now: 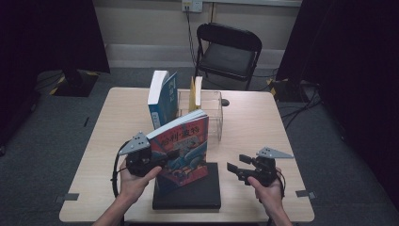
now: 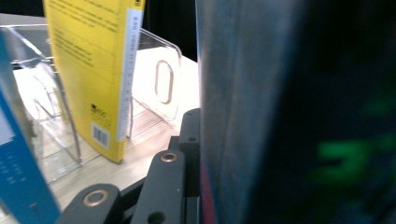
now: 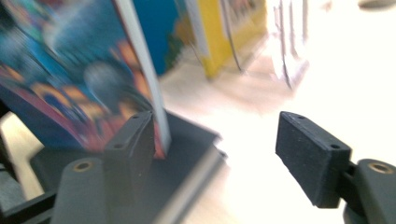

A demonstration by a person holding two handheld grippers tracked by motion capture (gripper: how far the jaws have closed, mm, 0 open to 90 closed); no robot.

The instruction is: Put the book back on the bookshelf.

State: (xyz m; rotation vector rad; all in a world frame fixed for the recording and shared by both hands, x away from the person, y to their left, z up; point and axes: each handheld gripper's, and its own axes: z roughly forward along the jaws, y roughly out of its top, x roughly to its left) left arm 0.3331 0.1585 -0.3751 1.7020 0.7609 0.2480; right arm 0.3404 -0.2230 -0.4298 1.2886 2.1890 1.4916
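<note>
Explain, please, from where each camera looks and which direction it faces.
High view: above the person's side, facing forward and down at the table; both hands show, the left gripper shut on the red-covered book.
Left gripper view: rides the left gripper, facing the yellow book in the clear holder.
Right gripper view: rides the open right gripper, facing the same red-covered book.
Shared: the yellow book.

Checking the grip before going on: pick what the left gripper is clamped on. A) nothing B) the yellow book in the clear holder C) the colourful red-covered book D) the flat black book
C: the left gripper is shut on the edge of the colourful red-covered book, holding it upright on the flat black book.
</note>
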